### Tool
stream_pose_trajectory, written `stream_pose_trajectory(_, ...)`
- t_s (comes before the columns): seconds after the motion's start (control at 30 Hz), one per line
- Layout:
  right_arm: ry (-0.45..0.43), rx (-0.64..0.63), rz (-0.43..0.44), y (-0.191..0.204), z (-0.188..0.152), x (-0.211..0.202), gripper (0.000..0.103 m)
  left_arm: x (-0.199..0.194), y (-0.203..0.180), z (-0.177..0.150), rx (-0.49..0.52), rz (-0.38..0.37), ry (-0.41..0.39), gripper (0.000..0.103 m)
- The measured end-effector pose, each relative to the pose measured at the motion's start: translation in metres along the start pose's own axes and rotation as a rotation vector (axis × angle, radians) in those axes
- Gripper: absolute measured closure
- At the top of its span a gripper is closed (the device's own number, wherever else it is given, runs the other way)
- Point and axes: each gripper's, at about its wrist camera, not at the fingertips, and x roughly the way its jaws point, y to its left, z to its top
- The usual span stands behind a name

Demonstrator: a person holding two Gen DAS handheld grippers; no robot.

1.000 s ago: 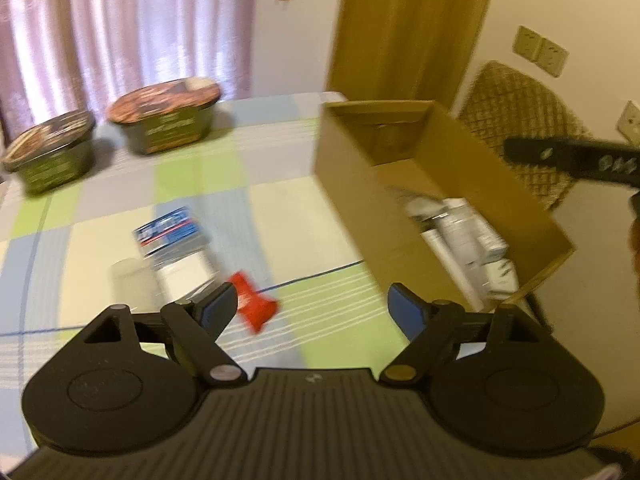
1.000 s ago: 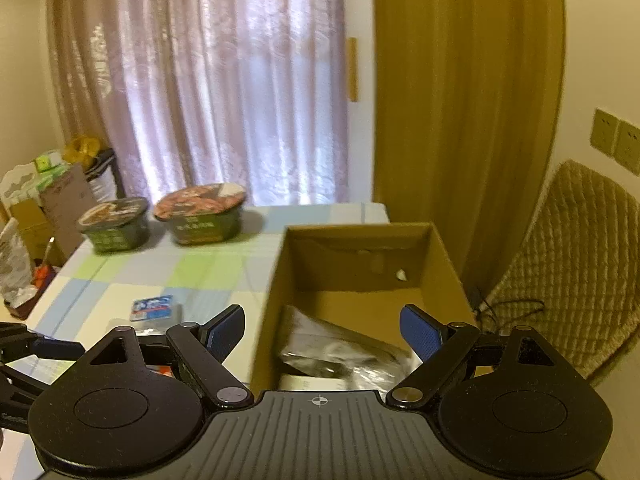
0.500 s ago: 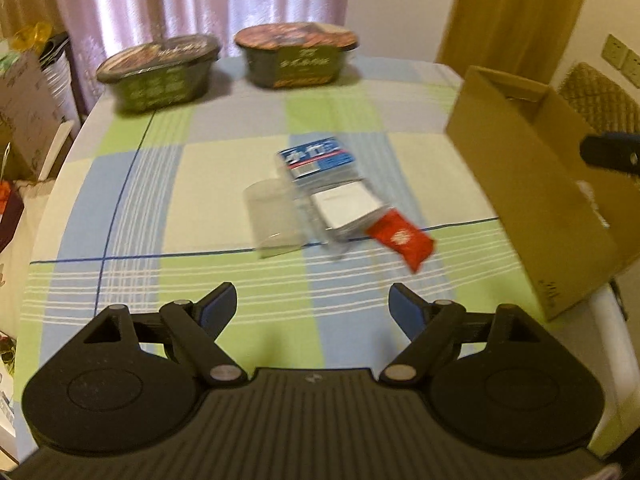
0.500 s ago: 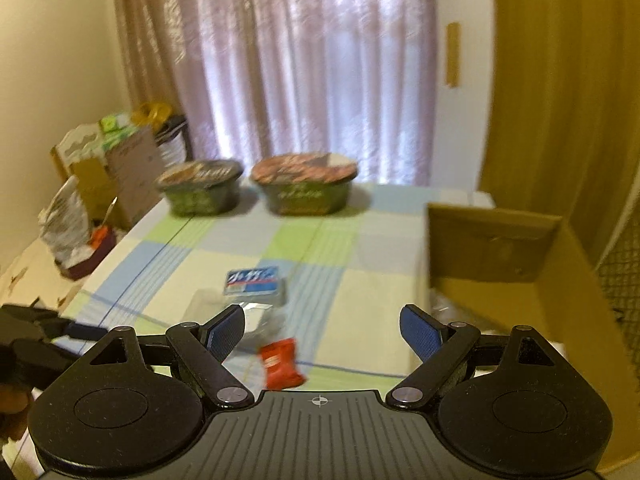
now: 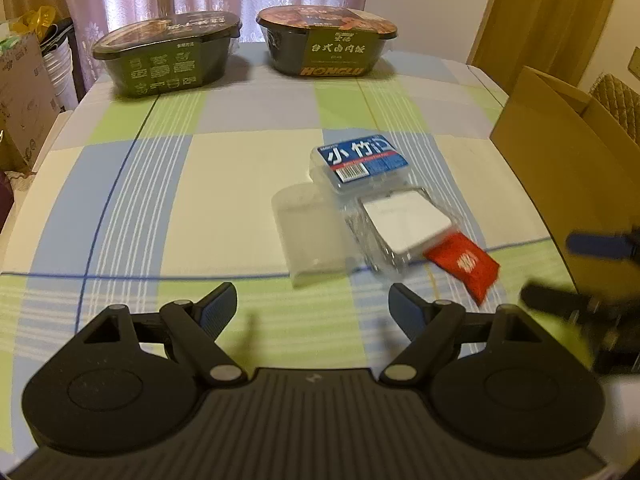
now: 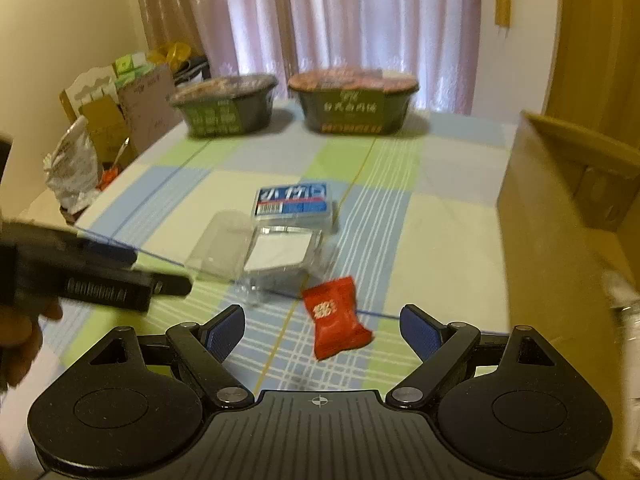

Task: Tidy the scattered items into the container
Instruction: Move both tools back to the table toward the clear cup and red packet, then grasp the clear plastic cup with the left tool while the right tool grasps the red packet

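Left gripper [image 5: 312,304]: fingers spread apart, empty, above the checked desk [image 5: 160,184]. Right gripper [image 6: 322,326]: fingers spread apart, empty, with the red packet [image 6: 334,316] lying on the desk between them. Blue-labelled clear box [image 5: 360,164], white pad [image 5: 406,222] and clear lid [image 5: 308,236] lie clustered mid-desk. Cardboard box [image 5: 560,160] stands at the desk's right edge

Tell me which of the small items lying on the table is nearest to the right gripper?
The red snack packet. It lies just ahead of the right gripper, while the blue-labelled clear box sits farther back.
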Motion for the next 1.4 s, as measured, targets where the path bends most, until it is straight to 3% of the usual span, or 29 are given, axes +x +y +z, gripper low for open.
stream_pose_trajectory(0.27, 0.032, -0.029, -0.004, -0.012, 0.0, 0.032, 0.013, 0.023, 0.002, 0.02, -0.032, -0.015, -0.015, 0.025)
stream_pose_trajectory(0.7, 0.068, -0.084, 0.004, -0.007, 0.004, 0.059, 0.013, 0.056, 0.007, 0.025, -0.008, -0.018, 0.034, 0.032)
stream_pose_trajectory(1.0, 0.069, -0.04, -0.006, -0.022, -0.001, 0.063, 0.014, 0.064, 0.005, 0.026, 0.061, 0.011, 0.045, 0.054)
stream_pose_trajectory(1.03, 0.068, -0.045, -0.003, -0.021, -0.002, 0.063, 0.016, 0.064, 0.005, 0.026, 0.074, 0.013, 0.047, 0.054)
stream_pose_trajectory(1.07, 0.074, -0.049, 0.008, -0.021, -0.002, 0.064, 0.029, 0.063, 0.004, 0.026, 0.081, 0.014, 0.051, 0.054)
stream_pose_trajectory(1.1, 0.081, -0.051, 0.013, -0.02, -0.003, 0.065, 0.035, 0.063, 0.004, 0.026, 0.082, 0.012, 0.056, 0.054)
stream_pose_trajectory(1.27, 0.085, -0.067, 0.013, -0.018, -0.004, 0.069, 0.035, 0.057, 0.002, 0.024, 0.098, -0.005, 0.089, 0.055)
stream_pose_trajectory(1.4, 0.084, -0.076, 0.008, -0.018, -0.006, 0.069, 0.055, 0.047, 0.001, 0.017, 0.116, -0.013, 0.114, 0.055)
